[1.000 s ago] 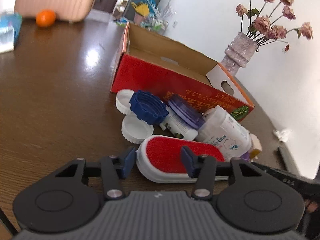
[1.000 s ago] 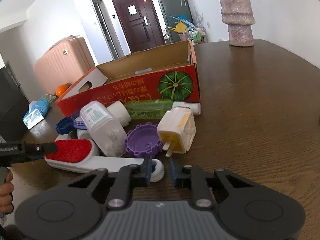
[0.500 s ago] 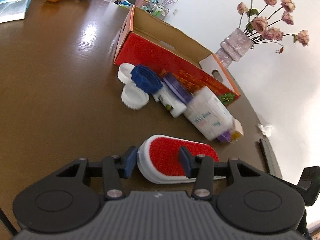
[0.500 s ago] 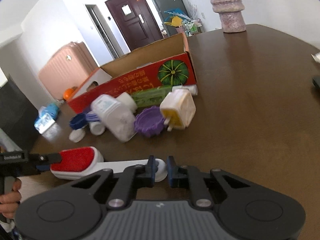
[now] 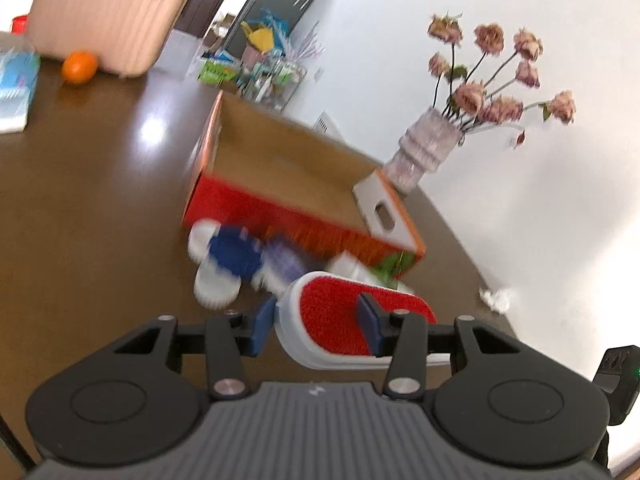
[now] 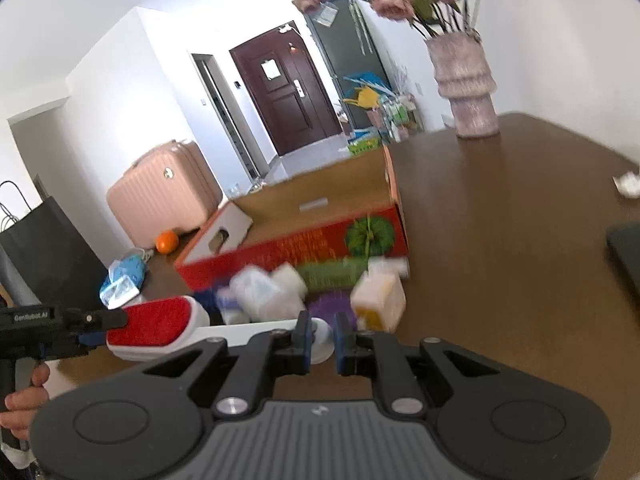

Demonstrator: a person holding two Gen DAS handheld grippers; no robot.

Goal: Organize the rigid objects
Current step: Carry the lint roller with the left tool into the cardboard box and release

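A lint brush with a red pad [image 5: 340, 316] and a white handle [image 6: 256, 330] hangs level above the brown table, held at both ends. My left gripper [image 5: 316, 326] is shut across the red head. My right gripper [image 6: 322, 338] is shut on the round end of the handle. In the right wrist view the left gripper [image 6: 92, 326] and a hand [image 6: 24, 396] show at the far left. Below lies a blurred pile: a blue lid [image 5: 234, 256], white lids [image 5: 216, 284], a white bottle [image 6: 260, 292], a purple lid [image 6: 332, 306] and a yellow-white plug [image 6: 380, 300]. Behind it stands an open red cardboard box [image 5: 288, 216], seemingly empty.
A vase of dried roses [image 5: 424, 152] stands behind the box's right end. An orange [image 5: 80, 66] and a tissue pack [image 5: 16, 88] lie at the far left, before a pink suitcase [image 5: 108, 12]. Crumpled paper [image 5: 496, 298] and a dark flat object [image 6: 628, 256] lie right.
Both grippers have risen together and lifted the lint brush off the table. The right jaws have closed onto the handle end. The pile and box now lie lower and farther off.
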